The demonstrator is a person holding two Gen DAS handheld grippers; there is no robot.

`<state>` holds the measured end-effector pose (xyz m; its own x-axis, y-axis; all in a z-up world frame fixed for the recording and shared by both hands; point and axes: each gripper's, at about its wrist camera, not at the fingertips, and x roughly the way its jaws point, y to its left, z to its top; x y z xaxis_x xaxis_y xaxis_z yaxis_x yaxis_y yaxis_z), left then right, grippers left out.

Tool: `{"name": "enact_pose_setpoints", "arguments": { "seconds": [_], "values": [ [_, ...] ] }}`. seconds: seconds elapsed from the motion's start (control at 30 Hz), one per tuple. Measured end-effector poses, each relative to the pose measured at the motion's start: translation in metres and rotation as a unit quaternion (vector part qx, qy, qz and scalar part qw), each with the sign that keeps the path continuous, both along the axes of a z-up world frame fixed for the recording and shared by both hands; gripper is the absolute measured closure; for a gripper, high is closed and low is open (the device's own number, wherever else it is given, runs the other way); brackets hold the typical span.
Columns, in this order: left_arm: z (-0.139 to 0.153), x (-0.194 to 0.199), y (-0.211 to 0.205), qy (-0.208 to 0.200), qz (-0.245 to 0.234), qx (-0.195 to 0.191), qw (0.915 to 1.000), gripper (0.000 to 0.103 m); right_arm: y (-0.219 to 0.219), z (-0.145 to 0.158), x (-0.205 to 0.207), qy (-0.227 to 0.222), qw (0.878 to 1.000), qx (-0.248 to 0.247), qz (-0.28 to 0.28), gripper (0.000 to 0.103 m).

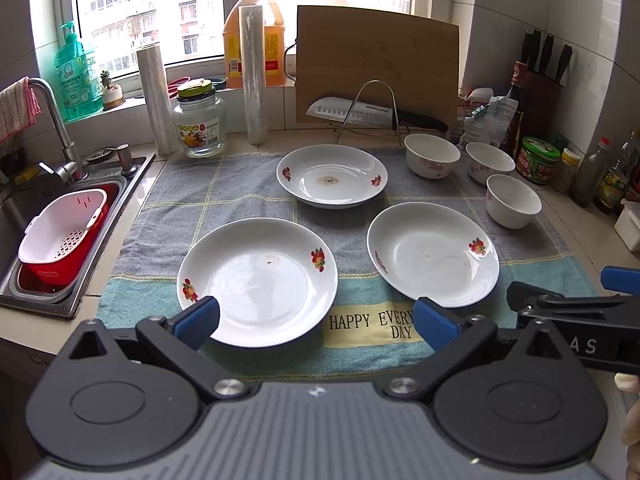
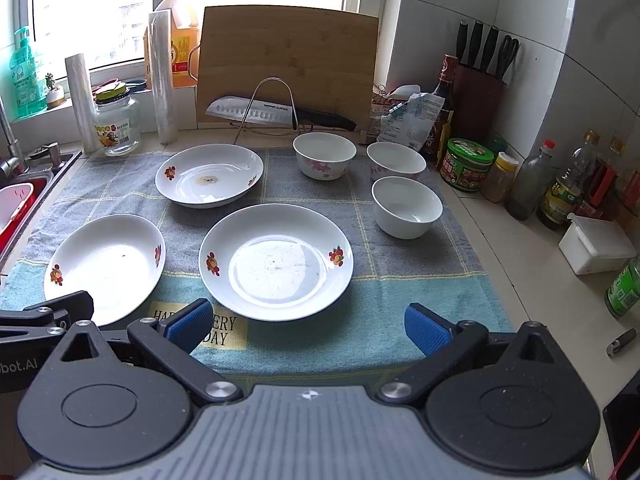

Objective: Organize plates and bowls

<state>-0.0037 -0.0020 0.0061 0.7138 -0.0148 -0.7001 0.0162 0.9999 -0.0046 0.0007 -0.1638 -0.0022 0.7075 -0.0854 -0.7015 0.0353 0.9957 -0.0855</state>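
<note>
Fingers on both the left gripper (image 1: 316, 320) and the right gripper (image 2: 308, 326) are spread wide and hold nothing, hovering at the towel's (image 2: 360, 332) near edge on the desk (image 2: 516, 264). Three plates lie apart on it: the near left plate (image 1: 256, 280), the near right plate (image 2: 276, 256) and the far plate (image 2: 209, 174). Three bowls (image 2: 406, 206) cluster at the far right. To stack well, I would pinch one near plate by its closest rim, lift it level, and centre it over its neighbour before letting go. The knife (image 2: 256, 112) behind stays clear.
</note>
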Motion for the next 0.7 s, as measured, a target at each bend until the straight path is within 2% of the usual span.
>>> {"name": "enact_pose_setpoints", "arguments": {
  "seconds": [0.7],
  "values": [
    [0.0051, -0.0055, -0.002, -0.01, -0.002, 0.003, 0.9999, 0.001, -0.0023, 0.0049, -0.0044, -0.007, 1.0, 0.002, -0.004, 0.0]
  ]
}}
